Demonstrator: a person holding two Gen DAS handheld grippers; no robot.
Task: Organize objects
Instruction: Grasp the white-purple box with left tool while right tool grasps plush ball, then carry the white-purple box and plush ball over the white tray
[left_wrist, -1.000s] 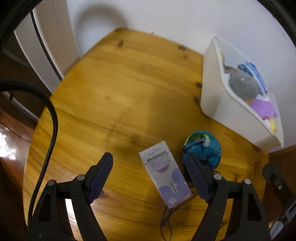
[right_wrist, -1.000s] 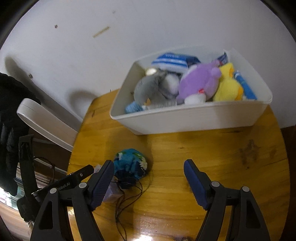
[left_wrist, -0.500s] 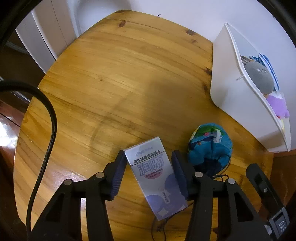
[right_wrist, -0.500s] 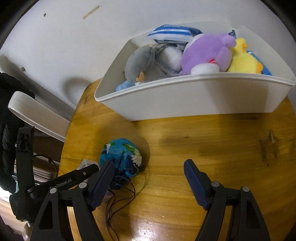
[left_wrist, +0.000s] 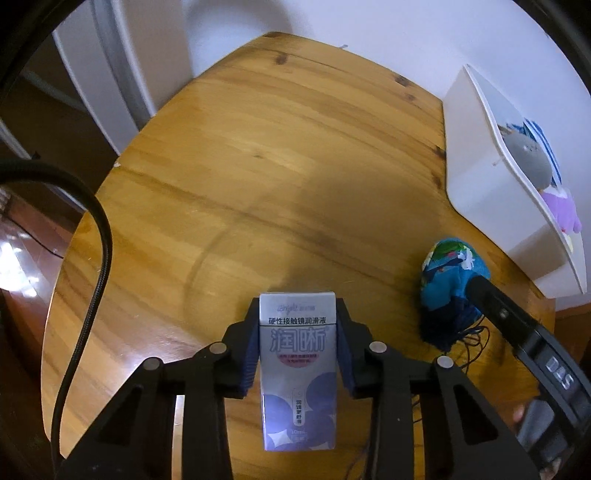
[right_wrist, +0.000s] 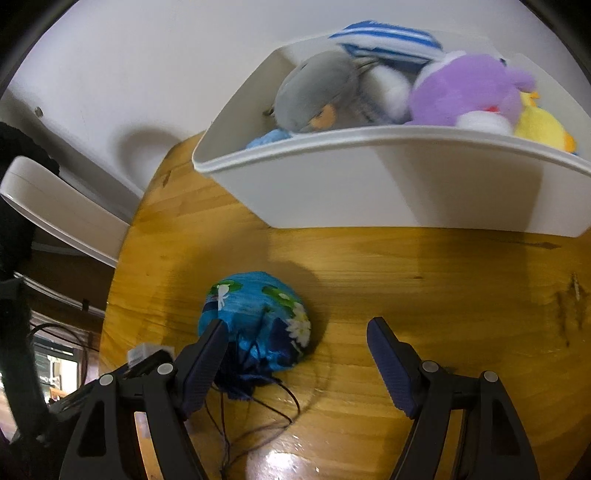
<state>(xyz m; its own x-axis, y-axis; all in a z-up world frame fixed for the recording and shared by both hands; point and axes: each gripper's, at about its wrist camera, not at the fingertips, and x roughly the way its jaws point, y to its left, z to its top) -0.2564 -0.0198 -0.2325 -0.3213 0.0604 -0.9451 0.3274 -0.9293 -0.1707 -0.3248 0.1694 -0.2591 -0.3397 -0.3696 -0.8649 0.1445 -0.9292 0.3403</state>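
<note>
The left tool (left_wrist: 298, 345) has just been closing its jaws and now it grasps the small box (left_wrist: 298, 373), one pad pressing on each long side. The box is a narrow carton with purple and silver print; its long axis runs along the fingers, and the end with the brand line points away from the camera, toward the middle of the wooden desk (left_wrist: 258, 184). It is low over the desk, near the front edge, but I cannot tell if it touches the wood. To the right of it, well apart, lies the blue pouch (left_wrist: 452, 275) with a flower pattern and dark strings. The right tool (right_wrist: 297, 350) is released, its jaws standing wide over the desk, and the left pad is just in front of the pouch (right_wrist: 258, 317), whose strings trail toward the camera. Behind the pouch stands the white bin (right_wrist: 388, 184) against the wall, with a grey plush (right_wrist: 317, 96), a purple plush (right_wrist: 465, 90) and a yellow plush (right_wrist: 543, 127) inside, and a blue striped cloth (right_wrist: 384, 38) on top
</note>
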